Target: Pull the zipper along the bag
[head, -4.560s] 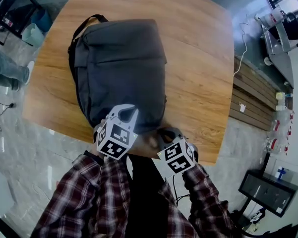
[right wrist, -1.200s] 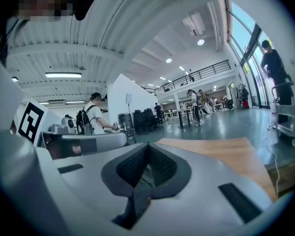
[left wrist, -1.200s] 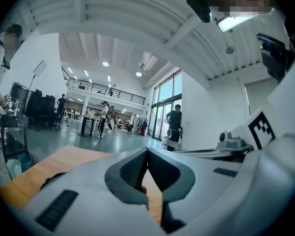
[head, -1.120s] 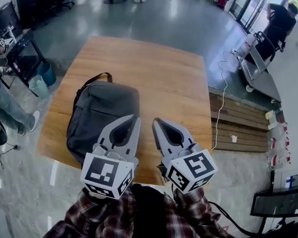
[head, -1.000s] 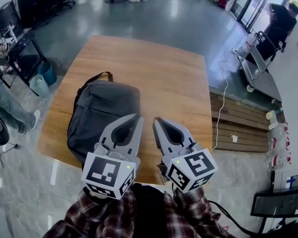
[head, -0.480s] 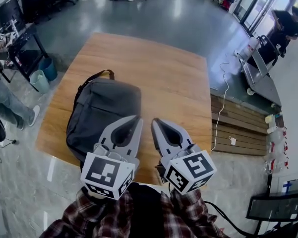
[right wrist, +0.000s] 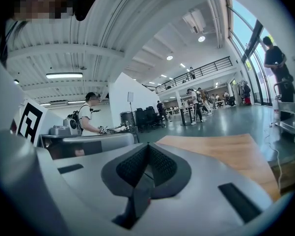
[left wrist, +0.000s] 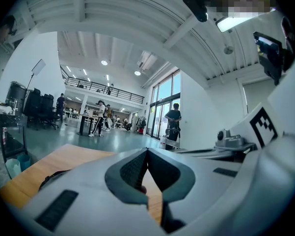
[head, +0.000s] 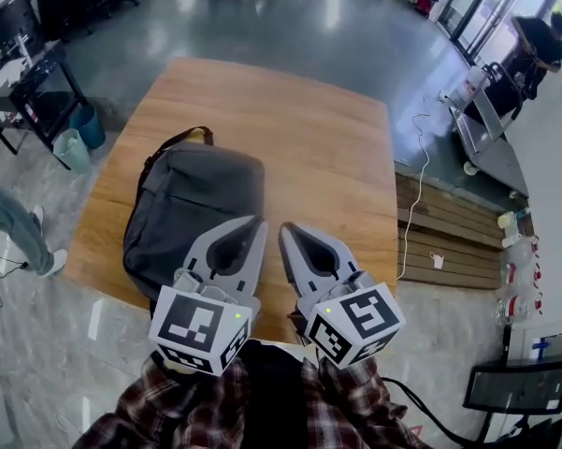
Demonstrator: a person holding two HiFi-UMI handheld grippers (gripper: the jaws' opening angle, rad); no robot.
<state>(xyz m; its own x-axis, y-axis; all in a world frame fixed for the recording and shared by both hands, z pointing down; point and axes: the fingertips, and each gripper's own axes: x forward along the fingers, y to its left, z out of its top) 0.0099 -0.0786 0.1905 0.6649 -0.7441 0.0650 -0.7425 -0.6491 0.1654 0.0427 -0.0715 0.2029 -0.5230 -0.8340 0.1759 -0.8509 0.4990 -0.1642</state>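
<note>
A dark grey bag lies flat on the left half of the wooden table, its black strap at the far end. Both grippers are held up near my chest, above the table's near edge and off the bag. In the head view my left gripper overlaps the bag's near right corner, and its jaws are shut with nothing between them. My right gripper sits beside it, also shut and empty. The left gripper view shows closed pads with the table beyond. The right gripper view also shows closed pads.
Two bins and a black desk stand left of the table, where a person's legs pass. At the right are a wooden bench, a white cable, a cart and a standing person.
Both grippers have come up off the bag's near edge since 4.6 s ago, and the view has widened. Over the last second they barely move; the legs at the left shift.
</note>
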